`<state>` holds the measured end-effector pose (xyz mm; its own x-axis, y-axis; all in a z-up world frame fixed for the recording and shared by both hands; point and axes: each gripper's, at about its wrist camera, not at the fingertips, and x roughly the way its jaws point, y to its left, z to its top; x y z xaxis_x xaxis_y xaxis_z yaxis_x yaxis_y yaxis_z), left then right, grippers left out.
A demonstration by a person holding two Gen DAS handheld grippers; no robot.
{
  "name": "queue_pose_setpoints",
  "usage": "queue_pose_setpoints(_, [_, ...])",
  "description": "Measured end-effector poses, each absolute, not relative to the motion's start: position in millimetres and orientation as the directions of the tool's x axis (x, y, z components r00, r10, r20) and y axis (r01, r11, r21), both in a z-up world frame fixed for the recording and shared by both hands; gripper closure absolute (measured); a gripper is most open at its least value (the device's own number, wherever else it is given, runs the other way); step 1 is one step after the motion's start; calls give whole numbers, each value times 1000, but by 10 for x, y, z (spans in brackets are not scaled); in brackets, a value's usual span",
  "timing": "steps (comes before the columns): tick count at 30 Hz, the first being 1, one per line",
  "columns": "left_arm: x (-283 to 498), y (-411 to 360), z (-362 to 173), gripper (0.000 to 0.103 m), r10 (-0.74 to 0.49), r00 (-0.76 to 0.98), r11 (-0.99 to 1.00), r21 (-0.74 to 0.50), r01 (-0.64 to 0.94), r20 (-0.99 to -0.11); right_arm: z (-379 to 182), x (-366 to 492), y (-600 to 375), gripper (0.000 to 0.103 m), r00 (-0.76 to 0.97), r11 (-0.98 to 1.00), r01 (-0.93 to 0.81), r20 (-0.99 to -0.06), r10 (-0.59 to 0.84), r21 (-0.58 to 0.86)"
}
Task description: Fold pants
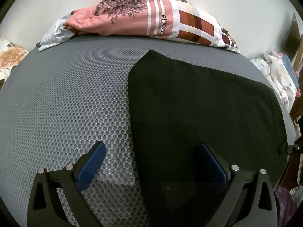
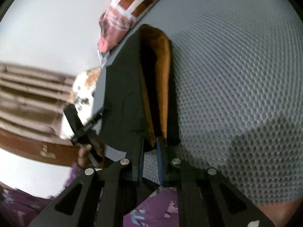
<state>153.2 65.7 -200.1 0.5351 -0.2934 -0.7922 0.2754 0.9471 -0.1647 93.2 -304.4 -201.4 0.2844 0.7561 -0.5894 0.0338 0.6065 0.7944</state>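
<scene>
On the grey mesh mattress (image 1: 66, 98) the black pants (image 1: 198, 104) lie spread flat, their far edge near the patterned bedding (image 1: 151, 22). From the right wrist view, the right gripper (image 2: 150, 141) is pinched together on a lifted edge of the pants, orange lining showing. Its bite looks shallow, so a quick pull might slip the cloth free. The left gripper (image 1: 151, 151) hovers wide apart, straddling the pants' edge and holding nothing, so the fold may drag crooked.

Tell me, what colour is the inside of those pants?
Orange-brown lining inside black pants, clearest in the right wrist view.
</scene>
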Motion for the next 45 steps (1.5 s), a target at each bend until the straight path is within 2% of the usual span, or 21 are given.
queue_pose_setpoints(7, [1525, 640, -2015, 3, -287, 539, 948, -157, 275, -792, -1888, 944, -2941, 92, 280, 668, -24, -636, 719, 744])
queue_pose_setpoints(11, [1523, 642, -2025, 3, -292, 541, 947, -161, 277, -789, -1822, 984, -2883, 88, 280, 697, -57, -659, 698, 715])
queue_pose_setpoints(13, [1521, 637, -2029, 3, -291, 541, 948, -160, 277, -789, -1787, 1020, -2894, 81, 289, 706, -64, -664, 689, 705])
queue_pose_setpoints(15, [1518, 639, -2027, 3, -292, 542, 948, -161, 276, -788, -1752, 1083, -2917, 66, 301, 729, -64, -683, 666, 682])
queue_pose_setpoints(18, [1520, 640, -2026, 3, -291, 542, 948, -160, 276, -788, -1713, 1201, -2956, 52, 320, 725, -75, -672, 668, 685])
queue_pose_setpoints(21, [1520, 638, -2026, 3, -291, 542, 948, -161, 276, -788, -1702, 1387, -2996, 44, 338, 727, -84, -667, 664, 681])
queue_pose_setpoints(27, [1519, 637, -2024, 3, -292, 542, 948, -161, 276, -788, -1870, 1743, -2964, 44, 306, 739, -99, -686, 660, 667])
queue_pose_setpoints(30, [1519, 637, -2020, 3, -293, 542, 947, -162, 276, -787, -1929, 1797, -2921, 44, 294, 710, -113, -659, 692, 695])
queue_pose_setpoints(35, [1519, 641, -2018, 2, -298, 541, 946, -167, 279, -787, -1905, 1839, -2633, 42, 244, 707, -205, -664, 707, 677])
queue_pose_setpoints(37, [1517, 640, -2018, 1, -301, 539, 945, -169, 281, -787, -1912, 1849, -2649, 52, 237, 696, -215, -655, 717, 685])
queue_pose_setpoints(38, [1517, 639, -2018, 1, -304, 537, 944, -171, 283, -787, -1935, 1849, -2681, 60, 234, 701, -219, -661, 713, 678])
queue_pose_setpoints(39, [1520, 634, -2016, 0, -305, 534, 943, -171, 285, -789, -1963, 1852, -2732, 64, 230, 698, -215, -660, 716, 683])
queue_pose_setpoints(45, [1543, 643, -2004, 0, -324, 517, 935, -187, 300, -792, -2044, 1890, -2802, 68, 202, 610, -185, -578, 791, 770])
